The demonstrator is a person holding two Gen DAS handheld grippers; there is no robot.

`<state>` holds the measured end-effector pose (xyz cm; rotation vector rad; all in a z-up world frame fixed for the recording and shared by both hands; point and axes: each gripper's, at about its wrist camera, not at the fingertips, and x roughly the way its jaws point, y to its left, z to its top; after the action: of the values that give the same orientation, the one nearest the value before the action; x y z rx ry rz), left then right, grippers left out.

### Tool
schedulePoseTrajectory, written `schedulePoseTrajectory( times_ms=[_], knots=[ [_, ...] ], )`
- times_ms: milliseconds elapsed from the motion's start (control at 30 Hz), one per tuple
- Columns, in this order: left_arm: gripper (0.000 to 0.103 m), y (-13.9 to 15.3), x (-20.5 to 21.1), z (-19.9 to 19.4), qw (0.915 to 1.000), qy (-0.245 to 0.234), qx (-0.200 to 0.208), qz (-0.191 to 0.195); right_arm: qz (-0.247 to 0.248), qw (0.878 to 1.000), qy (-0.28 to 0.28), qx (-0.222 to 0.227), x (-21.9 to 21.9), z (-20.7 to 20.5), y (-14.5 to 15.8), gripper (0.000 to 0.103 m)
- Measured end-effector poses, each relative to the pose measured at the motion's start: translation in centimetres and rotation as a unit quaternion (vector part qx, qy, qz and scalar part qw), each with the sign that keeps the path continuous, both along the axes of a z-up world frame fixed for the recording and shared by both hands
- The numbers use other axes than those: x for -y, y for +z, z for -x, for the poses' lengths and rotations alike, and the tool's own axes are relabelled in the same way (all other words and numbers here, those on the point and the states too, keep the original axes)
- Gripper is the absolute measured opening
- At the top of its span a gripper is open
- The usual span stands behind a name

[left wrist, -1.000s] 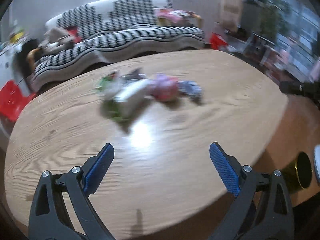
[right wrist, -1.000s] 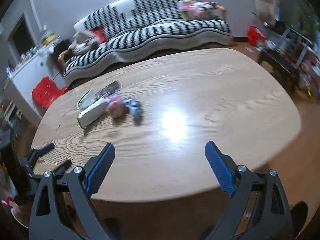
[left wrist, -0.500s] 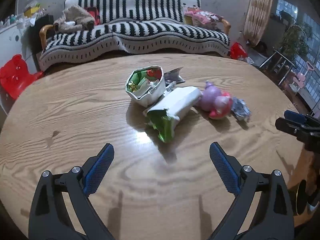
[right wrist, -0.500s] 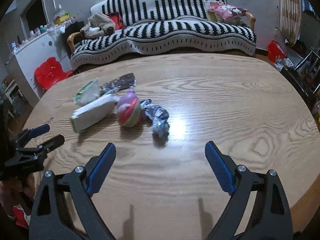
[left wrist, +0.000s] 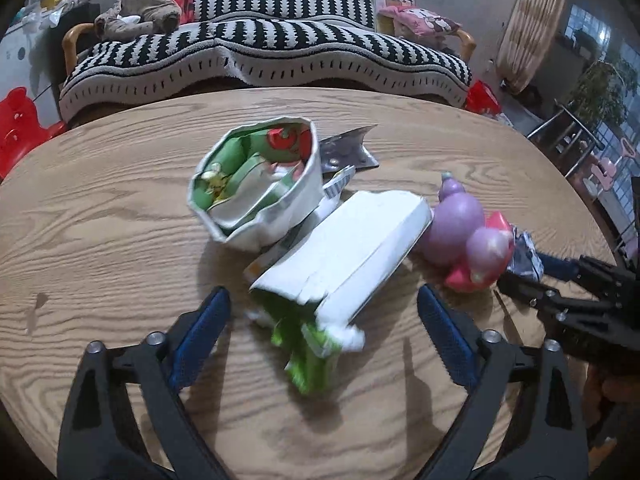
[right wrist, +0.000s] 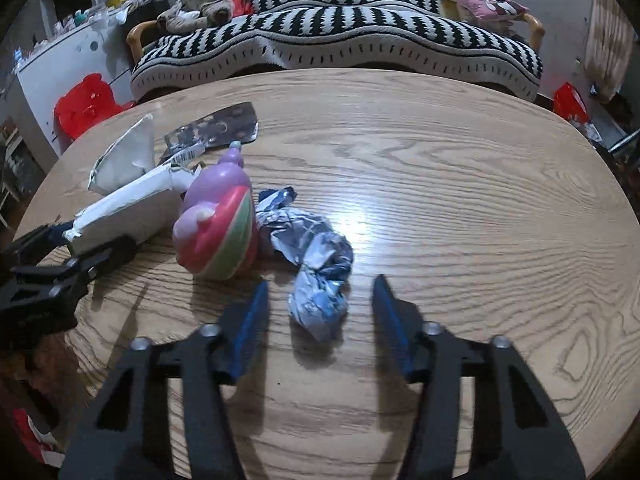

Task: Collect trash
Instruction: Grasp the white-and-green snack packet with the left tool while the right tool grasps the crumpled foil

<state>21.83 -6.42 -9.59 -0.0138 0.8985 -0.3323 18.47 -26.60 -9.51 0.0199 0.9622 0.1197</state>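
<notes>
left wrist view shows you the bowl's point(left wrist: 256, 196) green wrappers; right wrist view shows only its outside. five trash pieces sit mid-tabletop point(right wrist: 460, 208): one bowl, carton point(left wrist: 344, 256), toy point(right wrist: 218, 224), foil wad point(right wrist: 316, 264), dark wrapper point(right wrist: 216, 130). your left gripper point(left wrist: 324, 330) is closing around the carton's torn end, your right gripper point(right wrist: 320, 314) around the wad, pads apart from both.

Torn bag's green end point(left wrist: 310, 354) blurred; wrapper point(left wrist: 527, 258) half hidden.
</notes>
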Motion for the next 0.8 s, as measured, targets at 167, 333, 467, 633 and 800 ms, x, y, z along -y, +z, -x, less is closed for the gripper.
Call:
schedulePoseTrajectory(
  times_ms=[167, 333, 467, 633, 800],
  knots=[
    [0.033, -0.2, 0.2, 0.1, 0.9997, 0.016, -0.003, -0.018, 0.003, 1.0, -0.001, 0.008, 0.1, 0.5, 0.5, 0.021],
    [0.026, 0.4, -0.6, 2.2, 0.9995, 0.025, -0.014, -0.014, 0.003, 1.0, -0.011, 0.015, 0.6, 2.6, 1.8, 0.02],
    [0.025, 1.1, -1.7, 5.4, 0.9991, 0.024, -0.012, -0.032, 0.0, 1.0, -0.016, 0.026, 1.1, 5.3, 3.5, 0.02],
    [0.025, 4.1, -3.0, 9.4, 0.9995, 0.022, 0.01, -0.02, -0.011, 0.999, -0.017, 0.046, 1.3, 9.8, 6.2, 0.02],
    [0.025, 6.1, -2.7, 13.3, 0.9992, 0.004, 0.03, -0.027, -0.034, 0.997, -0.026, 0.062, 1.5, 13.8, 8.2, 0.019]
  ],
)
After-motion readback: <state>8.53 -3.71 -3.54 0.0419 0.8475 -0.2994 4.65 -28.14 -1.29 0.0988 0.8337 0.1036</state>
